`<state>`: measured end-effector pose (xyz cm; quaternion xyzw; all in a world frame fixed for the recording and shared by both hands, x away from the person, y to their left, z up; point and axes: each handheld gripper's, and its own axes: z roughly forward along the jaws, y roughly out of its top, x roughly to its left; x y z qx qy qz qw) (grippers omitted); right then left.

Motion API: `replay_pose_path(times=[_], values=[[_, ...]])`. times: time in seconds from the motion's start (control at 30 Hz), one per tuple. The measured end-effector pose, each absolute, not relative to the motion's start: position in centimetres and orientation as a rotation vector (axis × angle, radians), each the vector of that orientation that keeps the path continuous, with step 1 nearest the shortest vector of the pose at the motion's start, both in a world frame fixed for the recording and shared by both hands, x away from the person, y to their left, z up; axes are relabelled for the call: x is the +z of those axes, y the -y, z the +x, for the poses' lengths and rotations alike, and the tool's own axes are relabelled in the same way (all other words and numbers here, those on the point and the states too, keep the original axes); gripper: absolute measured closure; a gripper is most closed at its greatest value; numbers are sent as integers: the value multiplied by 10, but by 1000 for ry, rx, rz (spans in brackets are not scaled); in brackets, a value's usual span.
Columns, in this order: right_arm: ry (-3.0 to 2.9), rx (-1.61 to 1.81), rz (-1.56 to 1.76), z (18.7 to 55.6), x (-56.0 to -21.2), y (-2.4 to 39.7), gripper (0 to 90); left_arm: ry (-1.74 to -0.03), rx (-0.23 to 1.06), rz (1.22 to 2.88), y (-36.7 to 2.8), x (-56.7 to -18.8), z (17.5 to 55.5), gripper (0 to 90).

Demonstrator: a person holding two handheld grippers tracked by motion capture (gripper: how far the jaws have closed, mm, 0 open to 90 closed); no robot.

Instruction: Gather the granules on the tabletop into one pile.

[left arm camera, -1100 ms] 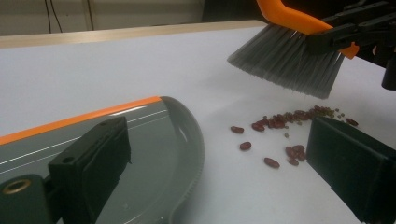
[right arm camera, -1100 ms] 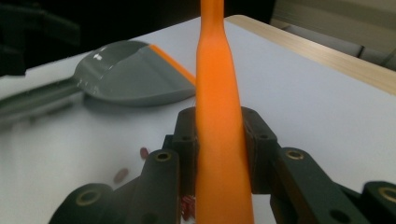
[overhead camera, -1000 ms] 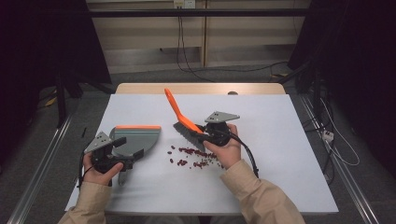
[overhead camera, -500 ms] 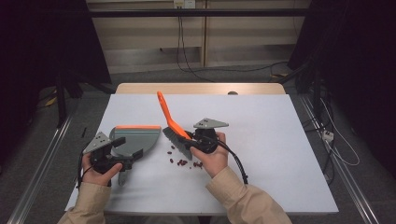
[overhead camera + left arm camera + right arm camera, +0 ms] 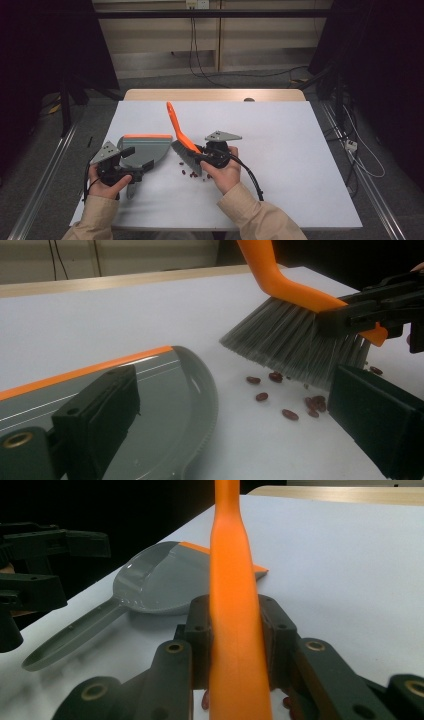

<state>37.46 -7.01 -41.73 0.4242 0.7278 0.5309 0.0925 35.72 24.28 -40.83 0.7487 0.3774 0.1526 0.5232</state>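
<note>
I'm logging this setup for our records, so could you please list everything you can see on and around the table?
Brush: one, orange handle with grey bristles, mid-table, clamped in the right gripper.
Dustpan: one, grey with an orange edge, flat on the table left of the brush.
Beans: a scattered handful, dark red, on the table under and beside the bristles.
Table: one, white top with a wooden far edge.
Cables: several, dark, on the floor behind the table.
Left gripper: black, jaws apart over the dustpan.
Right gripper: black, shut on the brush handle.
</note>
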Motion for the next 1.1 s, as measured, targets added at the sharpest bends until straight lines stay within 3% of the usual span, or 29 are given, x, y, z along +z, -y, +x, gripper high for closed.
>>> replay_pose_path(times=[1.1], values=[[-2144, 1635, 1363, 370, -433, 44, 713, -899, 366, 1798, -242, -408, 357, 64]])
